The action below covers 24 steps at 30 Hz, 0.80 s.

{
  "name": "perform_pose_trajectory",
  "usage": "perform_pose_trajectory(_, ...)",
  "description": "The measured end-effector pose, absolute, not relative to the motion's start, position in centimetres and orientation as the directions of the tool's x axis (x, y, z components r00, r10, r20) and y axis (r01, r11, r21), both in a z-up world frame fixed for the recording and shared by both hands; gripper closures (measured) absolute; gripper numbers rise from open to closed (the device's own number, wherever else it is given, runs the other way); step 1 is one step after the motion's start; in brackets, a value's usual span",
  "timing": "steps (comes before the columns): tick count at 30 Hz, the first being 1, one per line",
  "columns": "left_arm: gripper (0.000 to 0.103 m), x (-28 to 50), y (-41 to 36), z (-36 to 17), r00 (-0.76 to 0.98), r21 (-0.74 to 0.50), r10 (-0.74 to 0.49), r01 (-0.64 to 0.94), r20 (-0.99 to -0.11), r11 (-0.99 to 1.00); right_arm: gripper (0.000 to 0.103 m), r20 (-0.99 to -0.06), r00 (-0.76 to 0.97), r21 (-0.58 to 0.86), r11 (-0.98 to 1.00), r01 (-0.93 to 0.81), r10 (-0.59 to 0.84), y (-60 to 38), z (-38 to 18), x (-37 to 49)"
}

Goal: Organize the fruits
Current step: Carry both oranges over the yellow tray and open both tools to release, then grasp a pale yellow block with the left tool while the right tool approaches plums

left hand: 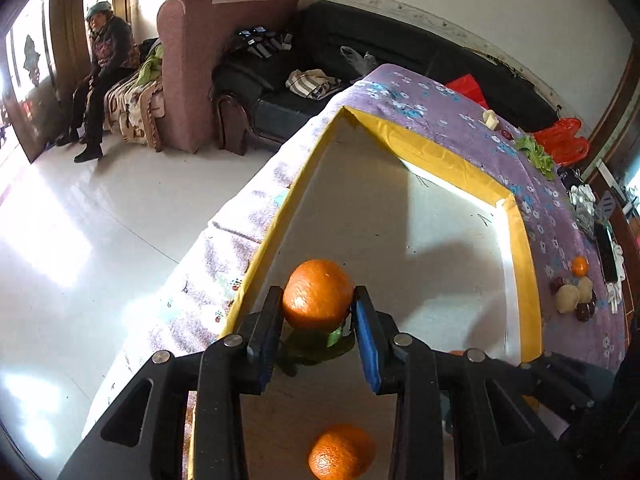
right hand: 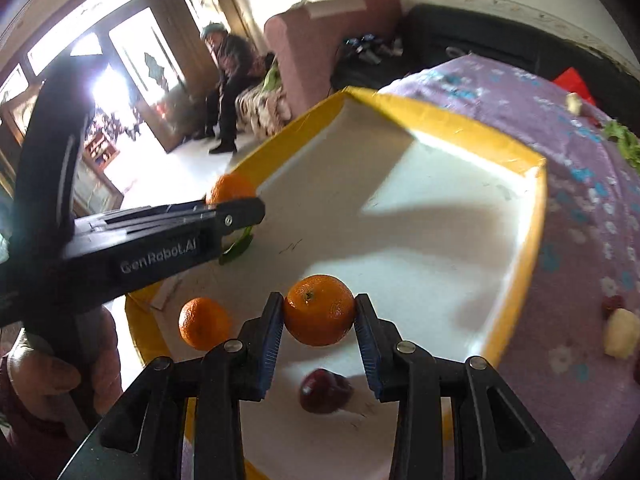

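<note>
Both grippers carry fruit over the shallow white tray with the yellow taped rim (right hand: 536, 216), which lies on the purple flowered tablecloth (right hand: 580, 184). The left gripper (left hand: 319, 300) is clamped on a round orange tangerine with a green leaf at its stem (left hand: 318, 294), held above the tray floor near its left edge. The right gripper (right hand: 319, 312) is clamped on a second round orange tangerine (right hand: 319, 310), nearer the tray's near edge. A loose orange tangerine (right hand: 204, 323) already rests on the tray floor just to the left of it, and a dark red round fruit (right hand: 326, 390) lies below the right gripper's jaws.

The step in hand looks like setting both tangerines down inside the tray beside the loose one. To do it well, each fruit should be lowered until it touches the floor before the jaws part, since round fruit dropped from height will roll. The right gripper should come down clear of the dark red fruit. More fruit (left hand: 576, 292) waits near the tablecloth's right edge.
</note>
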<state>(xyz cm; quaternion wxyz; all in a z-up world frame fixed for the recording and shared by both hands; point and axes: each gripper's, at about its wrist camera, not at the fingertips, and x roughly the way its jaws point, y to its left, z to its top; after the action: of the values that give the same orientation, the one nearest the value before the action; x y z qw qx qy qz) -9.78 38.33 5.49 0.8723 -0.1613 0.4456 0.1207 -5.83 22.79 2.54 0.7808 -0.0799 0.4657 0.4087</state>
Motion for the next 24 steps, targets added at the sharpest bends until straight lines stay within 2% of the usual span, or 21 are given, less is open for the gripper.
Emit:
perform_pose_trajectory(1, 0.066, -10.0, 38.7, 5.7, 0.579, -0.192, 0.056, -0.358, -0.813, 0.914, 0.062, -0.799, 0.227, 0.25, 0.651, -0.717, 0.557, 23.2, 2.2, -6.0)
perform_pose_trajectory(2, 0.06, -10.2, 38.8, 5.9, 0.589, -0.211, 0.042, -0.354, -0.807, 0.911, 0.062, -0.803, 0.227, 0.243, 0.651, -0.719, 0.551, 23.3, 1.8, -6.2)
perform_pose_trajectory(3, 0.049, -10.5, 38.8, 6.3, 0.599, -0.224, 0.033, -0.35, -0.8, 0.91, 0.062, -0.805, 0.23, 0.236, 0.651, -0.721, 0.546, 23.4, 1.5, -6.4)
perform_pose_trajectory(5, 0.042, -11.1, 38.6, 7.3, 0.621, -0.243, 0.025, -0.343, -0.784, 0.907, 0.062, -0.805, 0.236, 0.229, 0.652, -0.722, 0.544, 23.4, 1.7, -6.3)
perform_pose_trajectory(9, 0.029, -13.0, 37.5, 10.1, 0.669, -0.192, 0.106, -0.357, -0.736, 0.914, 0.047, -0.753, 0.289, 0.244, 0.658, -0.712, 0.591, 21.0, 4.4, -6.5)
perform_pose_trajectory(14, 0.022, -14.7, 34.2, 13.4, 0.726, -0.233, 0.058, -0.294, -0.685, 0.927, 0.045, -0.688, 0.372, 0.252, 0.686, -0.683, 0.623, 16.0, 7.2, -7.0)
perform_pose_trajectory(17, 0.013, -15.2, 31.0, 15.1, 0.76, -0.24, 0.012, -0.22, -0.65, 0.946, 0.045, -0.663, 0.448, 0.267, 0.748, -0.608, 0.6, 10.3, 8.4, -6.1)
perform_pose_trajectory(21, 0.013, -14.7, 26.7, 15.8, 0.765, -0.246, -0.064, -0.126, -0.641, 0.961, 0.045, -0.645, 0.578, 0.25, 0.853, -0.458, 0.5, 1.4, 9.5, -3.4)
perform_pose_trajectory(24, 0.013, -14.2, 23.6, 15.2, 0.75, -0.263, -0.128, -0.063, -0.649, 0.963, 0.045, -0.681, 0.627, 0.233, 0.924, -0.304, 0.378, -5.6, 9.0, -0.9)
